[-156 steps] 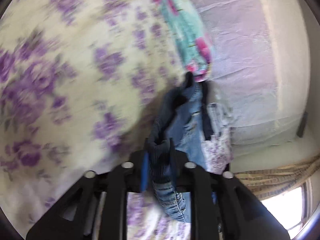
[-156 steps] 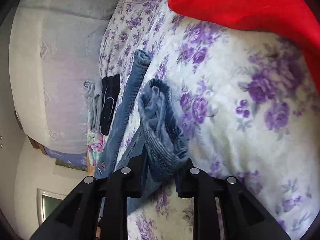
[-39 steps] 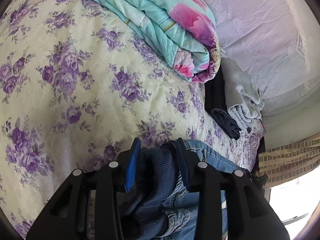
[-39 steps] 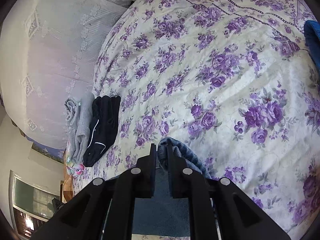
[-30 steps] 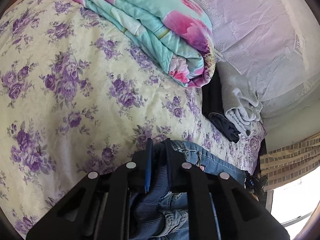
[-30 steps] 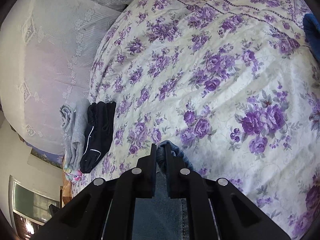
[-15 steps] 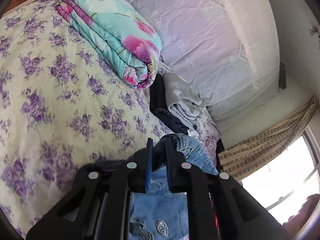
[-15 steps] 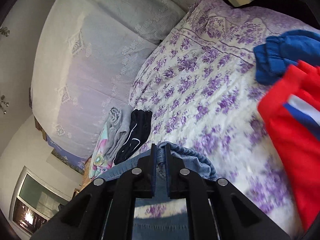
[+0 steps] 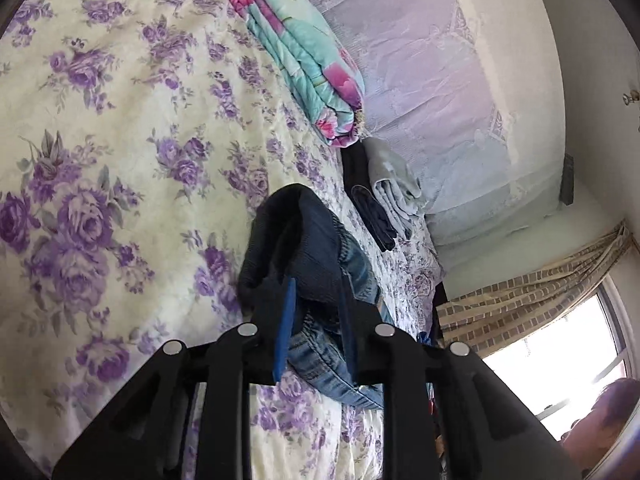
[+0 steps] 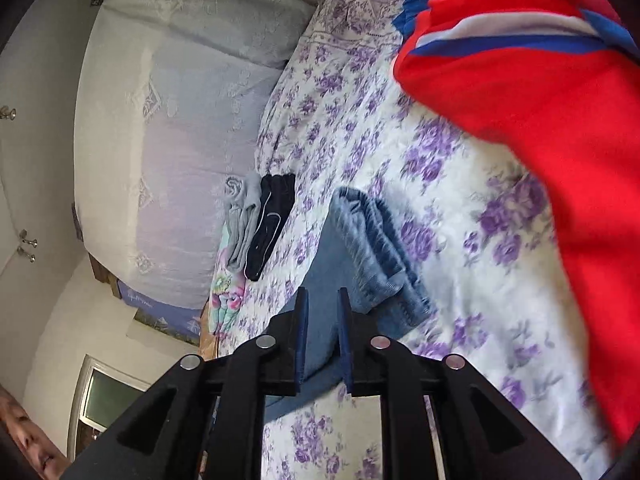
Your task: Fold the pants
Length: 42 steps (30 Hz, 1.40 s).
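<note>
The blue jeans (image 9: 316, 248) lie bunched on the flowered bedsheet (image 9: 120, 120). In the left wrist view their dark waistband stands up between the pads of my left gripper (image 9: 316, 308). Those jaws are opening, and the cloth still fills the gap and touches both pads. In the right wrist view the folded hem end of the jeans (image 10: 372, 240) rests on the sheet just right of my right gripper (image 10: 323, 312). The right jaws are opening too. Nothing is pinched between them; flat denim shows beyond the gap.
A folded turquoise quilt (image 9: 304, 52) lies at the head of the bed. Beside it are folded grey and black clothes (image 9: 384, 192), seen also from the right as folded clothes (image 10: 260, 220). A red and blue garment (image 10: 540, 92) covers the sheet to the right. A window (image 9: 560, 352) is behind.
Both grippers swung across the bed with the jeans. The right pads have parted and the hem now lies beside them on the sheet. The left pads have widened around the waistband.
</note>
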Motion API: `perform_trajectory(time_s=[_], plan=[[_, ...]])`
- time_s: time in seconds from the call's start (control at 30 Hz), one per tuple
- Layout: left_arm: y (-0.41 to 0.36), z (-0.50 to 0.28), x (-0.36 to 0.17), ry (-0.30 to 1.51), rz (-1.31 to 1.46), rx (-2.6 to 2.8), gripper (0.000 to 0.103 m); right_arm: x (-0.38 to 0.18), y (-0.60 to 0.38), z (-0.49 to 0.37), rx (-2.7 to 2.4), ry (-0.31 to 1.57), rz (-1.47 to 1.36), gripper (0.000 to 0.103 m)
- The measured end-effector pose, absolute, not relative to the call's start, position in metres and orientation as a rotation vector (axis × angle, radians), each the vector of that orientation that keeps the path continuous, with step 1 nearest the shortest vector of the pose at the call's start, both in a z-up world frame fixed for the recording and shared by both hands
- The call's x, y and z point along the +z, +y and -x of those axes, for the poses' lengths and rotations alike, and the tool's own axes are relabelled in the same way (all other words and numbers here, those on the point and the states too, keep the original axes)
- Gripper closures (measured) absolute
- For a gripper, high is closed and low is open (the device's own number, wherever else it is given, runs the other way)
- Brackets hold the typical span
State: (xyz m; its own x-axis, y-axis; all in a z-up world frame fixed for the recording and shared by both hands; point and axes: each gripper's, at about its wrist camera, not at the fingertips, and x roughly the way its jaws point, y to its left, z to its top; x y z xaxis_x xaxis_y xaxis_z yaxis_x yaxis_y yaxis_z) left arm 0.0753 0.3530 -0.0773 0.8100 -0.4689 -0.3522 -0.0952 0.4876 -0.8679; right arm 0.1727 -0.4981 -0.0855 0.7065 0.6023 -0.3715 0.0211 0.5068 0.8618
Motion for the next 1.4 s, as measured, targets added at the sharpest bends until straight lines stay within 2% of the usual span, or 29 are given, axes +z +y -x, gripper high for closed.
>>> perform_trajectory(time_s=[0.03, 0.07, 0.13, 0.2, 0.27, 0.43, 0.5, 0.67, 0.73, 0.8, 1.07, 1.4], plan=[[0.351, -0.074, -0.076, 0.610, 1.046, -0.247, 0.081, -0.087, -0.495, -0.172, 0.384, 0.733, -0.995, 0.067], [0.347, -0.071, -0.073, 0.611, 1.038, -0.245, 0.079, -0.089, -0.492, -0.171, 0.378, 0.738, -1.006, 0.063], [0.342, -0.070, -0.072, 0.617, 1.031, -0.237, 0.070, -0.092, -0.486, -0.168, 0.377, 0.738, -1.030, 0.060], [0.335, -0.069, -0.070, 0.630, 1.020, -0.228, 0.068, -0.096, -0.484, -0.166, 0.375, 0.738, -1.056, 0.058], [0.329, -0.066, -0.068, 0.634, 1.007, -0.217, 0.067, -0.100, -0.482, -0.166, 0.363, 0.737, -1.082, 0.052], [0.314, -0.055, -0.063, 0.633, 0.974, -0.160, 0.042, -0.106, -0.474, -0.177, 0.315, 0.740, -1.134, 0.046], [0.309, -0.052, -0.059, 0.630, 0.979, -0.177, 0.042, -0.106, -0.468, -0.184, 0.327, 0.734, -1.127, 0.044], [0.292, -0.048, -0.044, 0.629, 0.939, -0.215, 0.041, -0.111, -0.455, -0.195, 0.352, 0.731, -1.092, 0.047], [0.287, -0.049, -0.040, 0.629, 0.926, -0.224, 0.036, -0.112, -0.456, -0.196, 0.356, 0.727, -1.094, 0.050], [0.284, -0.054, -0.038, 0.638, 0.921, -0.227, 0.036, -0.115, -0.459, -0.195, 0.360, 0.721, -1.107, 0.052], [0.284, -0.100, -0.060, 0.734, 0.983, -0.174, 0.035, -0.118, -0.459, -0.189, 0.362, 0.700, -1.105, 0.052], [0.288, -0.116, -0.067, 0.728, 1.007, -0.135, 0.033, -0.116, -0.454, -0.190, 0.352, 0.696, -1.100, 0.052]])
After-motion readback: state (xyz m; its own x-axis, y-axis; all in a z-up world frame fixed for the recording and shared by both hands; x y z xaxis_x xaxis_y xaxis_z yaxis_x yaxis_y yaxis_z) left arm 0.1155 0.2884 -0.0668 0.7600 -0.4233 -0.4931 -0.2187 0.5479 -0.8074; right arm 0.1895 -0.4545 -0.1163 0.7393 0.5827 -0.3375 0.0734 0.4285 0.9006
